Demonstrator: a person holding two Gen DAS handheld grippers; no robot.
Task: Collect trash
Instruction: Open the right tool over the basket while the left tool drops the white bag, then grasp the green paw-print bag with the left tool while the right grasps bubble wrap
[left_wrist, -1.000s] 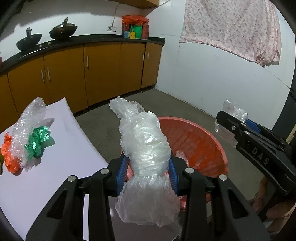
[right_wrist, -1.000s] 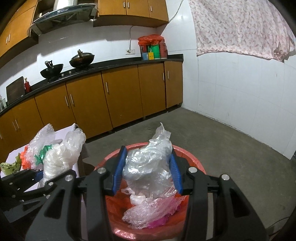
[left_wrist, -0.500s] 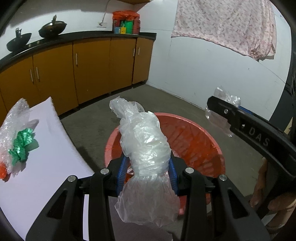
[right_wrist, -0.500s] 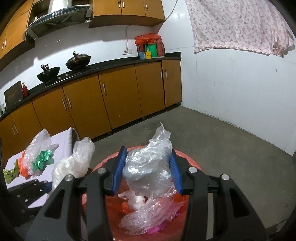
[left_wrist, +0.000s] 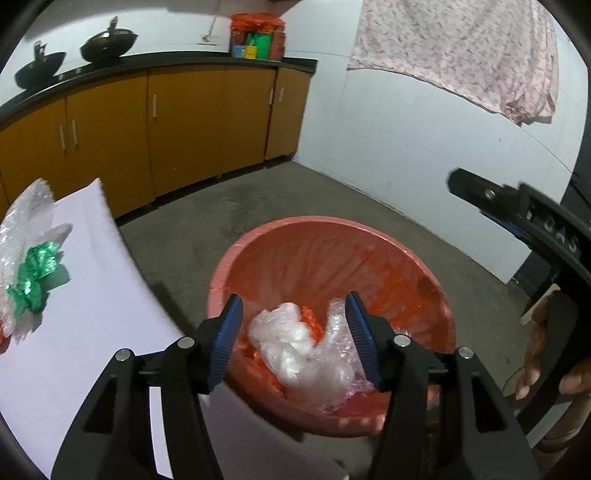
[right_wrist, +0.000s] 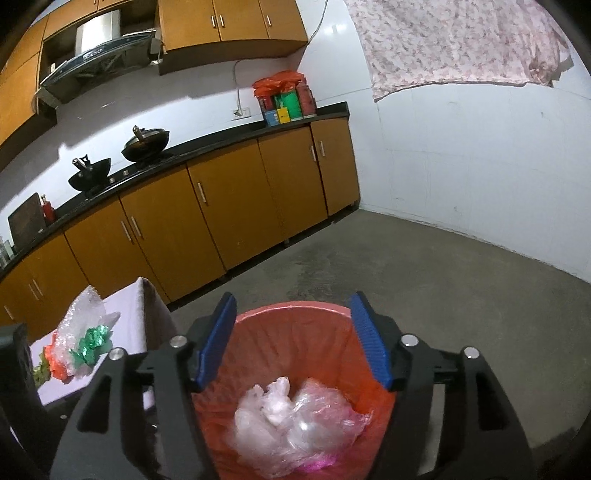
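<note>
A red bin (left_wrist: 413, 266) lined with a red bag stands on the floor beside the white table (left_wrist: 92, 332). Crumpled clear plastic bags (left_wrist: 295, 350) lie inside it; they also show in the right wrist view (right_wrist: 291, 424) in the bin (right_wrist: 258, 350). My left gripper (left_wrist: 293, 334) is open and empty, just above the bin. My right gripper (right_wrist: 293, 339) is open and empty over the bin too. More trash lies on the table: bubble wrap (left_wrist: 22, 218), a green wrapper (left_wrist: 35, 280) and orange scraps (right_wrist: 55, 365).
Orange kitchen cabinets (right_wrist: 221, 206) with a black counter run along the back wall. Two woks (right_wrist: 146, 144) sit on the counter. A floral cloth (right_wrist: 454, 40) hangs on the white wall. The right gripper's body (left_wrist: 524, 221) and the person's hand (left_wrist: 546, 354) show at the right.
Both grippers have opened and let go of their clear plastic bags, which have dropped into the red bin. Both grippers sit over the bin now.
</note>
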